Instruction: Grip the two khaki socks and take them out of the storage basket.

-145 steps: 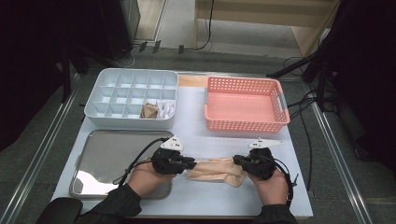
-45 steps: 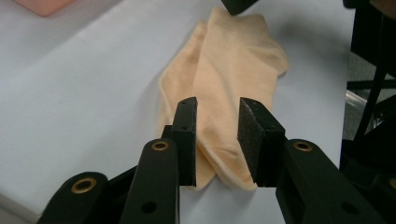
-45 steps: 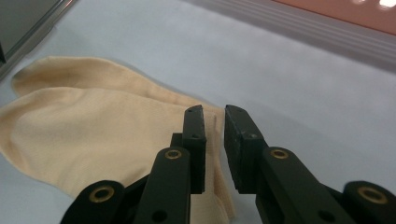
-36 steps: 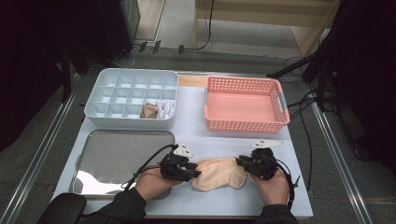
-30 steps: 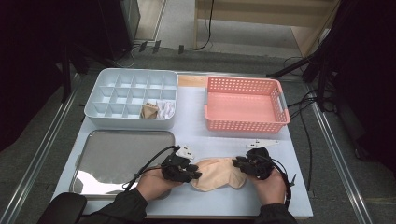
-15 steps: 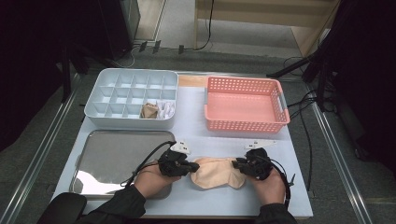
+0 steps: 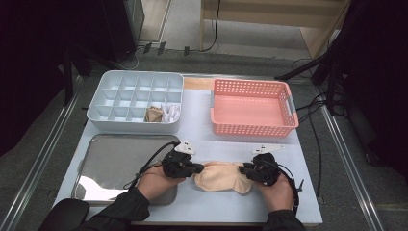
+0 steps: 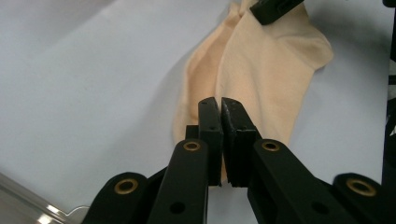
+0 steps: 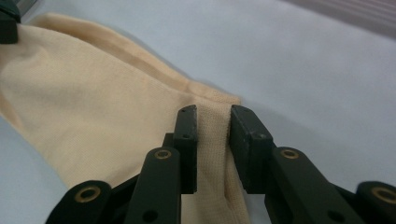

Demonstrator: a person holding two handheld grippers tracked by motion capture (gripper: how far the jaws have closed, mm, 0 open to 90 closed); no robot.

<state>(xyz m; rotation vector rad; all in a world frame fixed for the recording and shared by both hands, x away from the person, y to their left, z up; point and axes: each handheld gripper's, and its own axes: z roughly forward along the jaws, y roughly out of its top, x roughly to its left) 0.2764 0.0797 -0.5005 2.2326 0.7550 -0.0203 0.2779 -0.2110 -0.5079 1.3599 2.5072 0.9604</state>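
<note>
A peach sock (image 7: 222, 177) lies bunched on the pale table near the front edge, between my two grippers. My left gripper (image 7: 198, 169) is shut on the sock's left end; in the left gripper view its jaws (image 8: 219, 105) pinch a thin edge of the sock (image 8: 266, 60). My right gripper (image 7: 244, 171) holds the right end. In the right gripper view its jaws (image 9: 212, 114) stand slightly apart with the ribbed cuff of the sock (image 9: 84, 107) bunched between them.
A steel tray (image 7: 115, 159) lies just left of my left hand. A white divider box (image 7: 120, 82) at the back left holds a rolled beige sock (image 7: 154, 114) and a white one (image 7: 172, 113). A pink basket (image 7: 252, 126) stands at the back right.
The sock, stretched long between the grippers before, is now gathered shorter. Both grippers have drawn closer together, and in the last second the right one edged left.
</note>
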